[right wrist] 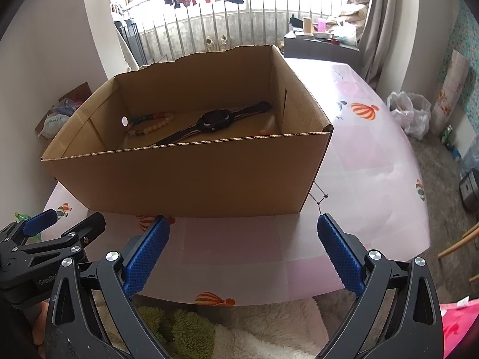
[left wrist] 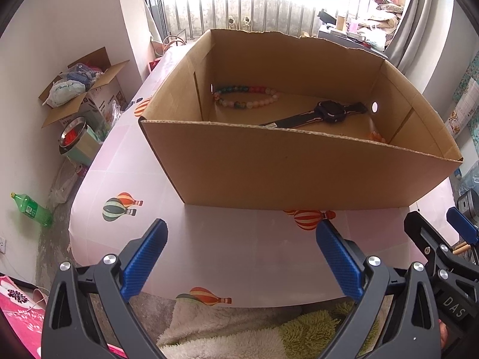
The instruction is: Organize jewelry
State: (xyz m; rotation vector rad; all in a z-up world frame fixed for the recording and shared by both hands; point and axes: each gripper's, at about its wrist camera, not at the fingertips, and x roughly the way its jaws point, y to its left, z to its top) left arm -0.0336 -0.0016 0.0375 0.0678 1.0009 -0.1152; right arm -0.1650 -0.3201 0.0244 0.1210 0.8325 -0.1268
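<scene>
Bead bracelet (left wrist: 247, 98) and watch (left wrist: 326, 113) lie inside cardboard box (left wrist: 299, 173). Left tongs (left wrist: 241, 248) and right tongs (right wrist: 243, 246) gape wide, empty. Task appears largely complete.

Near wall of brown cardboard box (left wrist: 299, 167) hides one strap end of black wristwatch (left wrist: 326, 112). Small orange item (left wrist: 376, 137) in box's right corner mostly hidden, kind unclear. Far beads of multicoloured bead bracelet (right wrist: 149, 124) blurred together.
</scene>
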